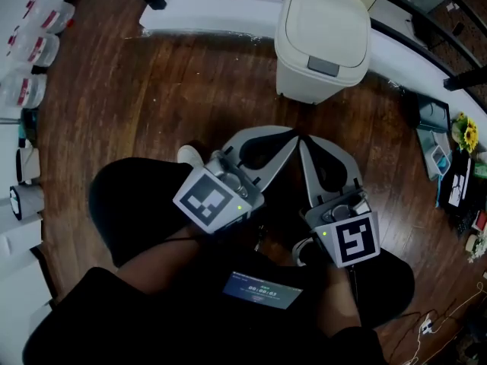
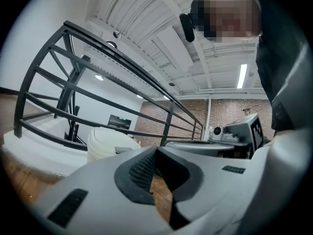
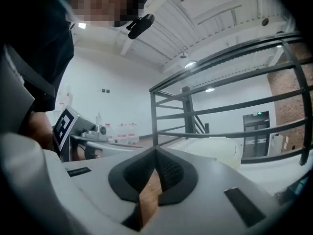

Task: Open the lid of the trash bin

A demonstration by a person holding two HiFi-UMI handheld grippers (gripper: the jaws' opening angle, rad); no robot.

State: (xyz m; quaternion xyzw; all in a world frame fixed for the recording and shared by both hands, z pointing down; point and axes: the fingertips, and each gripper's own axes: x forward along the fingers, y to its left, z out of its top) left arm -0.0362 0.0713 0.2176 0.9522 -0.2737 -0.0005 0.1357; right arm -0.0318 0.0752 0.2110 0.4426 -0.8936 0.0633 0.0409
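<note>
The cream trash bin (image 1: 323, 36) stands on the wood floor against a white ledge, its lid down and a grey latch (image 1: 323, 67) at the lid's front edge. Both grippers hang well short of it, over the floor. My left gripper (image 1: 291, 134) is shut with nothing in it, its tips close together. My right gripper (image 1: 303, 141) is also shut and empty, its tips almost touching the left one's. In the left gripper view the bin (image 2: 110, 141) shows low behind the jaws. The right gripper view shows the bin (image 3: 220, 148) beyond its closed tips.
A white ledge (image 1: 205, 10) with a black railing (image 2: 98, 77) runs behind the bin. Plastic containers (image 1: 30, 52) line a shelf at left. Yellow flowers (image 1: 466, 134) and clutter sit at right, and cables (image 1: 434, 322) lie on the floor at lower right.
</note>
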